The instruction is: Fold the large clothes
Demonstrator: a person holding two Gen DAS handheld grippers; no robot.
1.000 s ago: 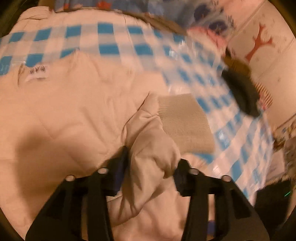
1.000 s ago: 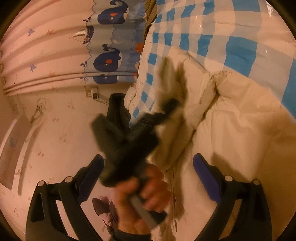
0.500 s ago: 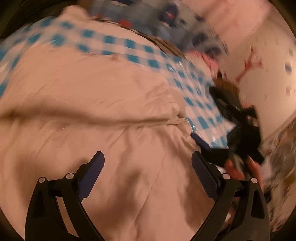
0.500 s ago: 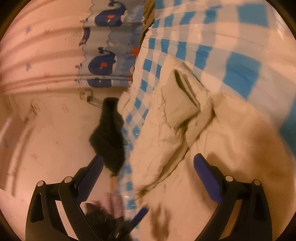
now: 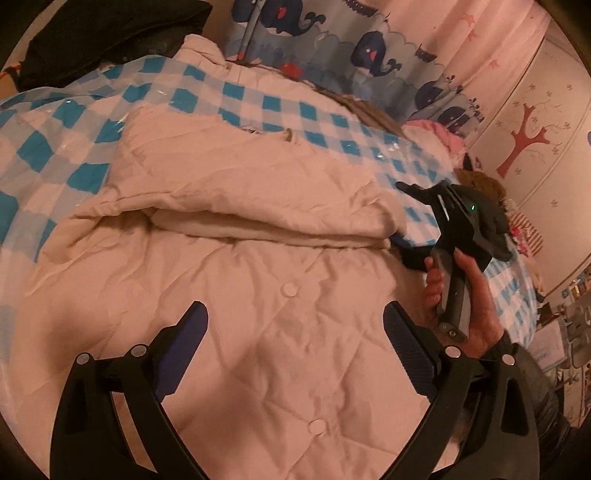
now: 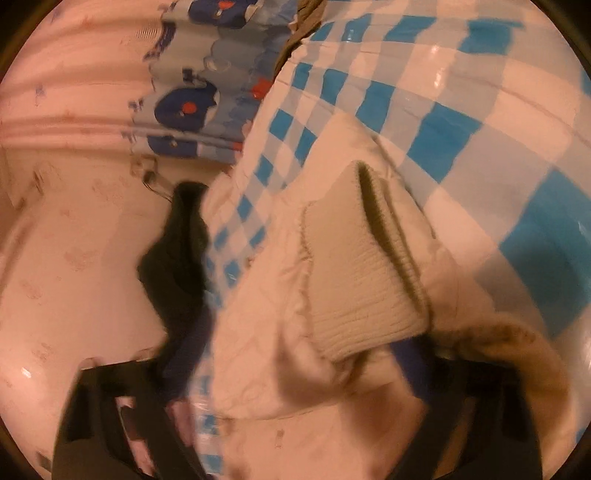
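On the left of the left wrist view a dark bundle (image 5: 107, 33) lies at the far end of the bed, and under it a cover with blue and white squares (image 5: 44, 155) is spread over the bed. In the middle, a cream quilted jacket (image 5: 258, 295) lies flat on this cover, with two round snaps showing on its front, and one sleeve (image 5: 240, 192) is folded across the body of the jacket. The left gripper (image 5: 295, 350) hangs above the lower part of the jacket with its jaws wide apart and nothing between them; the pads do not touch the cloth. To the right, a hand (image 5: 469, 295) holds the right gripper (image 5: 397, 243), whose tips are at the edge of the folded sleeve. Behind the bed there is a curtain with whales (image 5: 351, 55), and the wall on the right has a red tree sticker (image 5: 521, 144). In the right wrist view, which is blurred, a dark cloth (image 6: 177, 258) hangs at the left side of the bed. In the middle the ribbed cuff (image 6: 358, 288) of the sleeve lies between the two fingers, and the jaws are closing around the sleeve. I cannot tell if the pads already press on it.
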